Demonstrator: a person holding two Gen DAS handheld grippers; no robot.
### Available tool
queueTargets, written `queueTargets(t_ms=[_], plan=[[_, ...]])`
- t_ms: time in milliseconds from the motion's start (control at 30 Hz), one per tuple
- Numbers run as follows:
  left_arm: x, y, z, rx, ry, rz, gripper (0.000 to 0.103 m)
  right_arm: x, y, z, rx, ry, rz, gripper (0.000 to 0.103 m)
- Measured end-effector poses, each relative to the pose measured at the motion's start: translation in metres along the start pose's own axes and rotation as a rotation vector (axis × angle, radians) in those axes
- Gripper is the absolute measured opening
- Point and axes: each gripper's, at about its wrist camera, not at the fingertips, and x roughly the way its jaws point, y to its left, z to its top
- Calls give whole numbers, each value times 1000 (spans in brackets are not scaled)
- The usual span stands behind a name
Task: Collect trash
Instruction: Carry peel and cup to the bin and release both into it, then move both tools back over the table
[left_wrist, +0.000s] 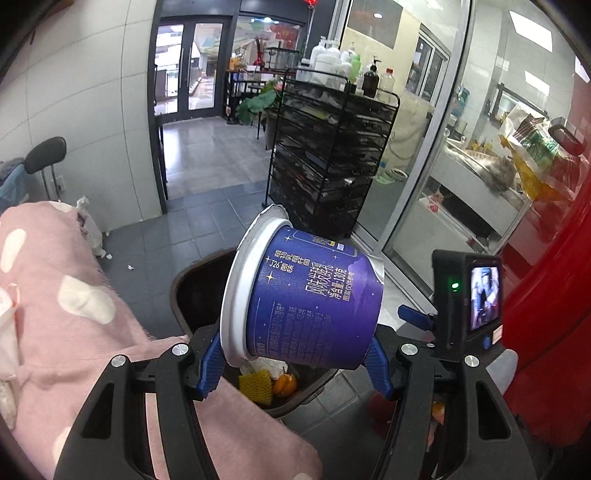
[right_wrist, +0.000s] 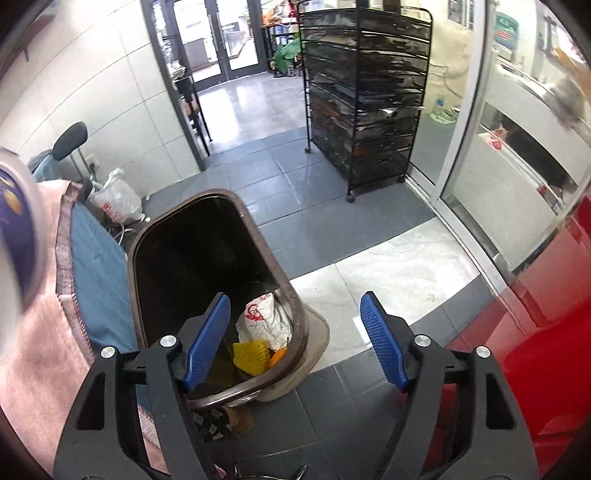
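A shop or eatery lobby: glass doors (left_wrist: 190, 66), tiled floor (right_wrist: 295, 177), a black tray rack (right_wrist: 369, 99), and a kitchen counter (left_wrist: 476, 177) behind glass.

Both tongs (right_wrist: 295, 339) have black frames, silver screws and ribbed blue pads (right_wrist: 207, 339).

Cup (right_wrist: 14, 229) blurred, cut off at left edge; bin (left_wrist: 192, 291) mostly hidden.
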Motion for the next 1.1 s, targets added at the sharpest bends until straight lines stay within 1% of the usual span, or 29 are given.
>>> queueTargets(t_ms=[167, 333, 367, 400, 467, 600, 700, 867, 1000, 1100], plan=[[23, -6, -2, 16, 51, 16, 62, 2, -16, 3, 34, 7, -21, 73], [38, -7, -3, 24, 81, 29, 62, 2, -27, 4, 54, 11, -27, 73], [40, -6, -3, 26, 85, 33, 65, 2, -28, 5, 58, 12, -28, 73], [41, -6, -3, 27, 85, 41, 73, 2, -30, 6, 64, 13, -28, 73], [38, -4, -4, 26, 69, 54, 84, 2, -32, 5, 72, 13, -30, 73], [31, -3, -2, 26, 40, 66, 93, 2, -31, 4, 73, 13, -33, 73], [22, -1, -2, 26, 15, 78, 95, 0, -29, 5, 68, 8, -21, 73], [-5, -2, -8, 50, -42, 88, 97, -6, -17, 5, 36, -3, 15, 74], [-34, -1, -19, 65, -97, 116, 97, -13, 2, 5, -7, -15, 73, 75], [-52, 2, -27, 76, -119, 134, 97, -20, 22, 4, -50, -23, 121, 75]])
